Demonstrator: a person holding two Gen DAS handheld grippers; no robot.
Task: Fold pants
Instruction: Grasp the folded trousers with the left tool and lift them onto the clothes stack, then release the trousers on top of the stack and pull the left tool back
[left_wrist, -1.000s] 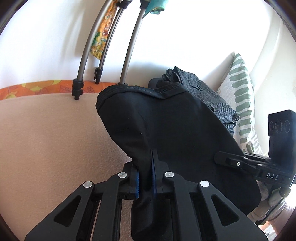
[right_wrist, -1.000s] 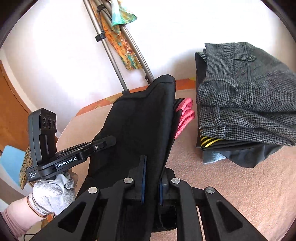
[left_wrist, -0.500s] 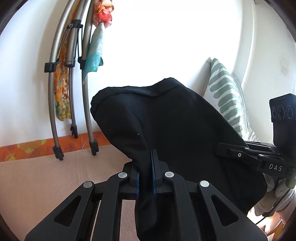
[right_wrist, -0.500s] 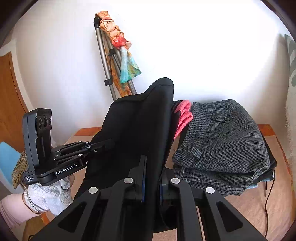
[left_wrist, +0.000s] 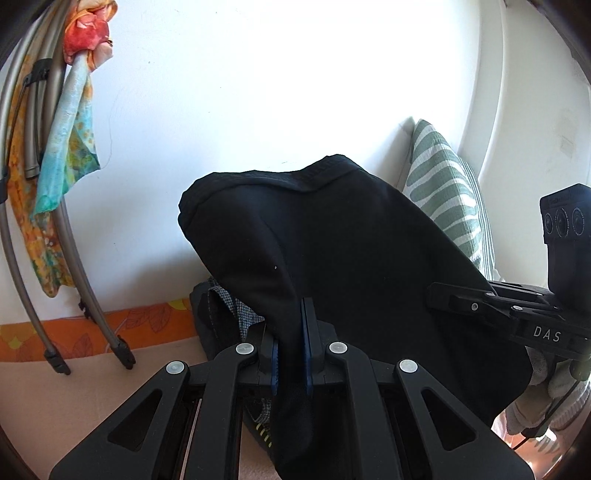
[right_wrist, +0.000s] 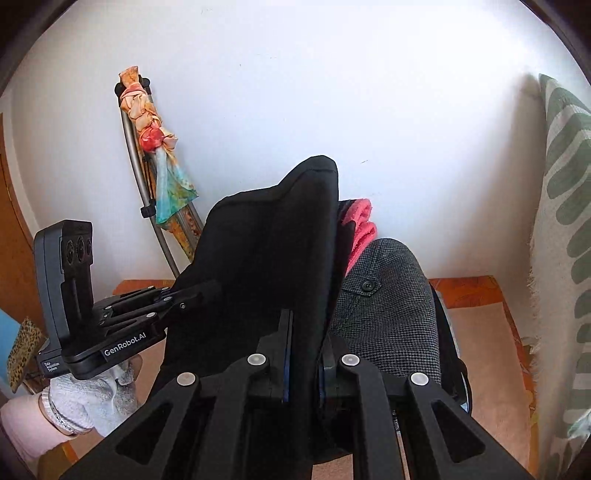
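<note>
Held up between the two grippers, each with fingers clamped on an edge, left gripper (left_wrist: 290, 354) and right gripper (right_wrist: 303, 354), the black pants (left_wrist: 351, 266) look soft and limp, so best gripped at corners.

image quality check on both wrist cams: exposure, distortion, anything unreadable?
Left wrist: the wall is blown out to near white, the black pants are crushed to flat black with little fold detail, and fisheye bends the metal poles. Right wrist: exposure is more even, the grey tweed weave is sharp, and the corners are vignetted.
</note>
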